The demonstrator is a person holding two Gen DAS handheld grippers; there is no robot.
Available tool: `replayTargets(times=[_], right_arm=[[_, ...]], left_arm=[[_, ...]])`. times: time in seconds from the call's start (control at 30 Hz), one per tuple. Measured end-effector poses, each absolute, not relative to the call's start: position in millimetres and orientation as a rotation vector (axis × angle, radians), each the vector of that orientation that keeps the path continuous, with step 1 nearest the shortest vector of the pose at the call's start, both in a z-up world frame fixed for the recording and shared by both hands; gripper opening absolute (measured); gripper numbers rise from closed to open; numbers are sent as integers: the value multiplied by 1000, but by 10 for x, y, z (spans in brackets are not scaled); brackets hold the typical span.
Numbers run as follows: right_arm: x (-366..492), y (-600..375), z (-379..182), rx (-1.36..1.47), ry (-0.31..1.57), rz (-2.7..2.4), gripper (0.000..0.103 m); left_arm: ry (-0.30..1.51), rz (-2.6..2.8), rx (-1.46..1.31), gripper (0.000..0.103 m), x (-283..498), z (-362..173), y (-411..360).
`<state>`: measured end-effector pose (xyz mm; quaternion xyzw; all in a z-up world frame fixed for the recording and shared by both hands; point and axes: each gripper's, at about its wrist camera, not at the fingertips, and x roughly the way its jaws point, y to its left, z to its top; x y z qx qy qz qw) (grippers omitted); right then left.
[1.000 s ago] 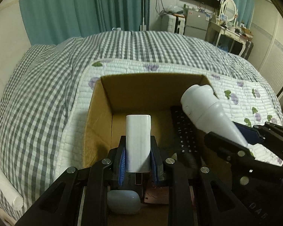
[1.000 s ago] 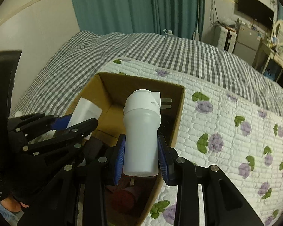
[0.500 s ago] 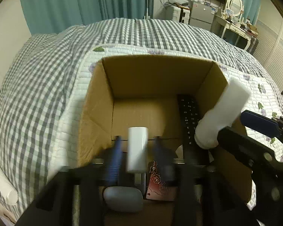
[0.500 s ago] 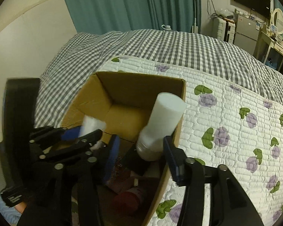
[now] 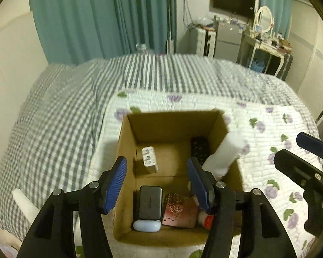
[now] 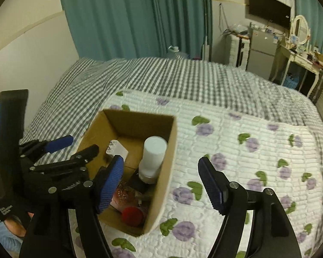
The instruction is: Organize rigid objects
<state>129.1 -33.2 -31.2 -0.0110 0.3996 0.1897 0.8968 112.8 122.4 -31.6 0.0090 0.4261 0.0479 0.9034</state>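
Observation:
An open cardboard box (image 5: pixel 125 148) (image 6: pixel 161 185) sits on the floral quilt. Inside lie a white charger block (image 5: pixel 149 160) (image 6: pixel 116 149), a white bottle (image 5: pixel 225 152) (image 6: pixel 152 158) leaning in the right corner, a black remote (image 5: pixel 199 147), a dark power bank (image 5: pixel 150 202), a pale blue case (image 5: pixel 147 225), a red patterned card (image 5: pixel 179 210) and a red-capped item (image 6: pixel 132 216). My left gripper (image 5: pixel 157 185) (image 6: pixel 75 148) is open and empty above the box's near side. My right gripper (image 6: pixel 161 185) (image 5: pixel 299 150) is open and empty over the box's right wall.
A white tube (image 5: pixel 24 204) lies on the grey checked bedspread (image 5: pixel 53 124) at the left. The quilt (image 6: pixel 258 150) spreads to the right of the box. Teal curtains, a fridge and a dressing table stand at the back.
Both grippers opened and pulled back and up. The white charger block and the white bottle were let go and now rest inside the box.

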Motion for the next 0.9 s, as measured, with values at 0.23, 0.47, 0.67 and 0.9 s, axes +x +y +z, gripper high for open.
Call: replayTargets(times=[0.23,0.47,0.67,0.9], right_arm=[[949,-568,230,-19,714,342,78],[576,-756,602,-20,613,300,86],[326,-927,712,11,550,259,97],[41,-1020,555,18,503,236,103]], left_arm=[[747,72,6,64,755,273,1059],[606,38,32,69,362,704,890],[524,58,78,70,90,793,746],[490,83,31,73,-123,618,703]])
